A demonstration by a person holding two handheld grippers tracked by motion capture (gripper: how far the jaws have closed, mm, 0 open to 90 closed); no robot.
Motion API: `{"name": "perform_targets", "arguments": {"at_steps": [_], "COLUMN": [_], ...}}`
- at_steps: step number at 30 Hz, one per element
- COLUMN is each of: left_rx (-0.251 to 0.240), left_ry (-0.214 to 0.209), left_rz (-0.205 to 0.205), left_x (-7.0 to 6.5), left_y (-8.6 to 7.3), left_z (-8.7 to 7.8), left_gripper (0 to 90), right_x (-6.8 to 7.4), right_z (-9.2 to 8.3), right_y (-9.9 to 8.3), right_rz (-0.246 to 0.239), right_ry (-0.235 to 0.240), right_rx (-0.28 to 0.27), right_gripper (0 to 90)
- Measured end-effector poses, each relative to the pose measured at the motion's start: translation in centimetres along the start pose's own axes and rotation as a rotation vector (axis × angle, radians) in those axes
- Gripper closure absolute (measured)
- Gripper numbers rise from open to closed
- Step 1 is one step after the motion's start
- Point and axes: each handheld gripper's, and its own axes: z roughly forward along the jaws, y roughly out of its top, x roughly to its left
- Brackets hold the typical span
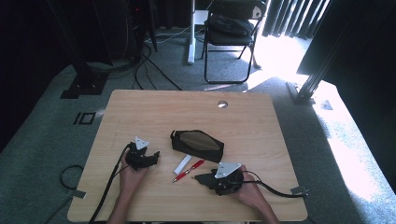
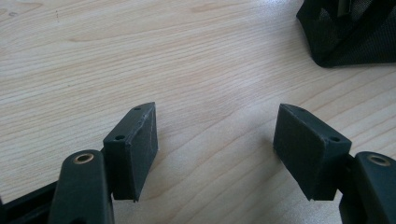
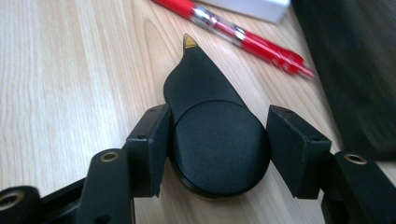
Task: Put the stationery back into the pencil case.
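Note:
A black teardrop-shaped object (image 3: 205, 79) with a small gold tip lies on the wooden table (image 1: 261, 140). My right gripper (image 3: 217, 121) is shut on its round body, one pad against each side. In the high view this right gripper (image 1: 201, 178) sits near the front edge and points left. Just beyond its tip lie a red pen (image 3: 243, 35) and a white eraser (image 3: 252, 7). My left gripper (image 2: 215, 121) stands open over bare wood with nothing between its pads. In the high view the left gripper (image 1: 153, 157) sits left of a black pencil case (image 1: 197, 145).
The pencil case's corner (image 2: 348, 32) shows at the upper right of the left gripper view. A cable hole (image 1: 222, 104) sits near the table's far edge. A folding chair (image 1: 231, 32) and floor cables (image 1: 149, 65) lie beyond the table.

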Motion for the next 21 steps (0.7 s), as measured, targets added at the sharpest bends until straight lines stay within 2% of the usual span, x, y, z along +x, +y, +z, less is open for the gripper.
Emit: {"name": "perform_targets", "arguments": {"at_steps": [5, 10, 16, 18, 21], "left_rx": [-0.001, 0.0, -0.001, -0.001, -0.001], "left_ry": [0.0, -0.001, -0.001, 0.0, -0.001], "left_rz": [0.0, -0.001, -0.001, 0.0, -0.001], "left_x": [0.0, 0.0, 0.0, 0.0, 0.0], "left_y": [0.0, 0.0, 0.0, 0.0, 0.0], "left_z": [0.0, 0.0, 0.0, 0.0, 0.0], "left_gripper": [31.1, 31.0, 31.0, 31.0, 31.0], "right_x": [-0.7, -1.3, -1.6, -1.7, -1.8], "right_z": [-1.4, -2.1, -2.2, -2.0, -1.9], "right_y": [-1.7, -2.6, -2.8, -2.9, -2.9], "right_rz": [0.074, 0.123, 0.134, 0.146, 0.15], "right_ry": [-0.052, -0.064, -0.05, -0.025, -0.015], "right_rx": [-0.001, -0.008, -0.007, 0.007, 0.005], "right_gripper": [40.8, 40.7, 40.6, 40.5, 40.5]}}
